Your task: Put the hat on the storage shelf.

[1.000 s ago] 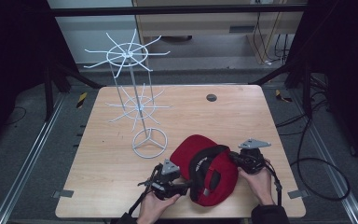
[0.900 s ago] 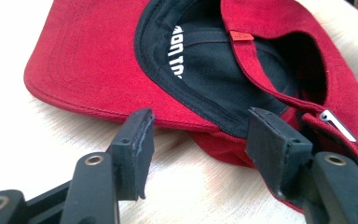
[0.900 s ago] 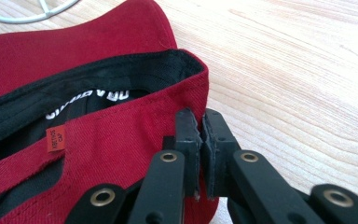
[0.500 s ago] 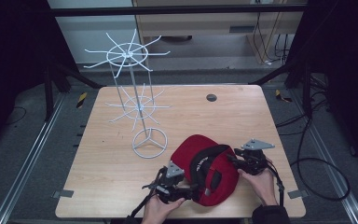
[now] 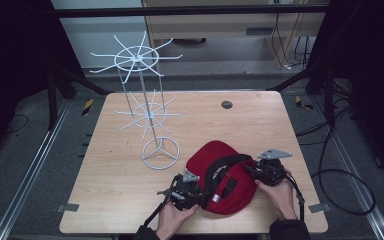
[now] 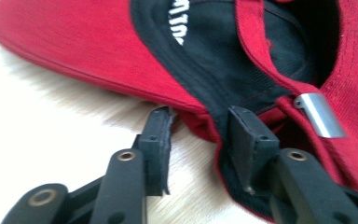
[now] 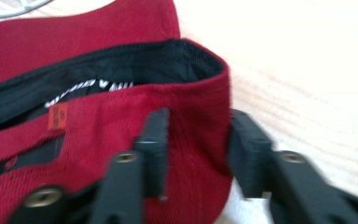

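Red cap (image 5: 223, 175) upside down, lower centre of frame on counter (image 5: 110, 165). Left claw (image 6: 200, 140) and right claw (image 7: 196, 140) both wide, straddling opposite rim edges, apparently for a two-sided lift toward wire rack (image 5: 145, 120).

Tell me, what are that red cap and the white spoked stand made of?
The red cap looks like finely ribbed cloth, perhaps corduroy, matte, with a black fabric lining and a shiny metal strap clasp. The white stand looks like thin bent wire with a smooth white coating, probably painted metal. The tabletop appears light wood or wood-look laminate.
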Available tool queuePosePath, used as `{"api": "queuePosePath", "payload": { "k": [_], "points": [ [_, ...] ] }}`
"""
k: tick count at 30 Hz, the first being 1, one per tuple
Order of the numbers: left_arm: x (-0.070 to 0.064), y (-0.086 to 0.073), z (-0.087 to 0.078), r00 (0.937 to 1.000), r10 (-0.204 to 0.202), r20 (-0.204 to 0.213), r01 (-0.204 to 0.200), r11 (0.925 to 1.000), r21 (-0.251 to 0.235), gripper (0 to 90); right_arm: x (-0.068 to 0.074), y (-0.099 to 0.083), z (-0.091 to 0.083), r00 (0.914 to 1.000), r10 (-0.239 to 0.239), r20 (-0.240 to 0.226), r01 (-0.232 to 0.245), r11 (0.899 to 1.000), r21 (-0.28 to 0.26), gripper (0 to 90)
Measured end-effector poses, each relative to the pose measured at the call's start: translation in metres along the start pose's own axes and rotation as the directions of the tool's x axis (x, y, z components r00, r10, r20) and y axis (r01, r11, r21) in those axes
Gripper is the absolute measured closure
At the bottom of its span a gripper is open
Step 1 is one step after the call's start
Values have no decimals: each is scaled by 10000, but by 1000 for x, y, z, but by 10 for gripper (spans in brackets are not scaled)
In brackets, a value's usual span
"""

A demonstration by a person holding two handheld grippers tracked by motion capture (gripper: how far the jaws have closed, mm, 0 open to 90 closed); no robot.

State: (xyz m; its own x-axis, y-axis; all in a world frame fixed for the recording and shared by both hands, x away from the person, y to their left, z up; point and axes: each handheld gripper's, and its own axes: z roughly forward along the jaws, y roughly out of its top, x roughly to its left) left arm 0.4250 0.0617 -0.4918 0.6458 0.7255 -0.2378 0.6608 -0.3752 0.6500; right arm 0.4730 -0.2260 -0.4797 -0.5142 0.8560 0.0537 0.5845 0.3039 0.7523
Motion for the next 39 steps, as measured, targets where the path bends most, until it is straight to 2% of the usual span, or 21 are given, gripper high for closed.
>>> {"api": "queuePosePath", "payload": {
  "k": [2, 3, 6, 9, 10, 11, 13, 14, 16, 20, 21, 22, 25, 26, 28, 29, 31, 33, 37, 38, 39],
  "points": [
    [-2, 1, 3, 9998, 118, -180, -120, 9999, -98, 674, 1, 0, -2, 9999, -108, 23, 108, 9998, 178, 846],
    [-2, 1, 4, 9995, 171, -249, -175, 9997, -183, 691, 1, 1, -4, 9998, -209, -21, 209, 9998, 57, 861],
    [4, 5, 7, 9994, -60, -346, 47, 9993, -381, 746, 8, 10, -19, 9983, -579, -68, 571, 9949, -829, 871],
    [8, 8, 10, 9990, -238, -391, 220, 9987, -467, 767, 17, 18, -32, 9960, -852, -253, 796, 9821, -1707, 872],
    [12, 11, 15, 9986, -437, -305, 420, 9976, -542, 768, 21, 21, -36, 9945, -976, -392, 882, 9770, -1941, 872],
    [12, 11, 15, 9986, -437, -305, 420, 9976, -542, 770, 21, 21, -36, 9945, -976, -392, 882, 9770, -1941, 872],
    [15, 15, 18, 9980, -597, -211, 581, 9959, -691, 770, 30, 25, -41, 9895, -1286, -658, 1098, 9657, -2352, 873],
    [17, 17, 23, 9980, -613, -139, 598, 9942, -890, 769, 37, 29, -45, 9829, -1579, -950, 1289, 9576, -2578, 873],
    [20, 19, 26, 9982, -603, -50, 595, 9930, -1024, 763, 42, 30, -48, 9763, -1794, -1214, 1407, 9513, -2743, 873],
    [25, 23, 26, 9991, -431, 62, 435, 9941, -994, 727, 46, 30, -52, 9723, -1942, -1298, 1519, 9478, -2802, 873],
    [26, 23, 25, 9993, -373, 22, 373, 9948, -950, 662, 47, 29, -52, 9726, -1940, -1280, 1526, 9483, -2782, 873],
    [28, 24, 23, 9994, -323, -108, 312, 9957, -878, 662, 46, 28, -53, 9741, -1894, -1234, 1497, 9495, -2757, 873],
    [36, 26, 11, 9990, -418, -140, 401, 9935, -1064, 550, 45, 26, -52, 9759, -1883, -1103, 1538, 9520, -2645, 874],
    [40, 28, 1, 9995, -259, -159, 240, 9939, -1076, 532, 44, 26, -51, 9791, -1806, -939, 1505, 9528, -2638, 876],
    [42, 30, -10, 9995, -123, -276, 85, 9910, -1333, 511, 44, 26, -52, 9794, -1770, -967, 1462, 9532, -2646, 876],
    [42, 30, -10, 9995, -123, -276, 85, 9910, -1333, 502, 44, 26, -52, 9793, -1784, -958, 1476, 9528, -2652, 876],
    [44, 33, -21, 9995, -44, -311, -7, 9873, -1590, 487, 45, 27, -53, 9782, -1822, -995, 1499, 9514, -2690, 876],
    [44, 39, -37, 9987, 304, -406, -373, 9828, -1811, 472, 46, 27, -53, 9776, -1847, -1009, 1510, 9495, -2750, 876],
    [43, 43, -47, 9980, 426, -471, -511, 9790, -1973, 446, 45, 28, -56, 9771, -1871, -1014, 1518, 9466, -2844, 876],
    [44, 43, -52, 9968, 520, -611, -643, 9731, -2211, 444, 44, 27, -57, 9766, -1884, -1041, 1518, 9457, -2876, 876],
    [45, 43, -54, 9964, 525, -658, -660, 9727, -2226, 439, 44, 27, -58, 9759, -1924, -1024, 1561, 9448, -2881, 877]
  ]
}}
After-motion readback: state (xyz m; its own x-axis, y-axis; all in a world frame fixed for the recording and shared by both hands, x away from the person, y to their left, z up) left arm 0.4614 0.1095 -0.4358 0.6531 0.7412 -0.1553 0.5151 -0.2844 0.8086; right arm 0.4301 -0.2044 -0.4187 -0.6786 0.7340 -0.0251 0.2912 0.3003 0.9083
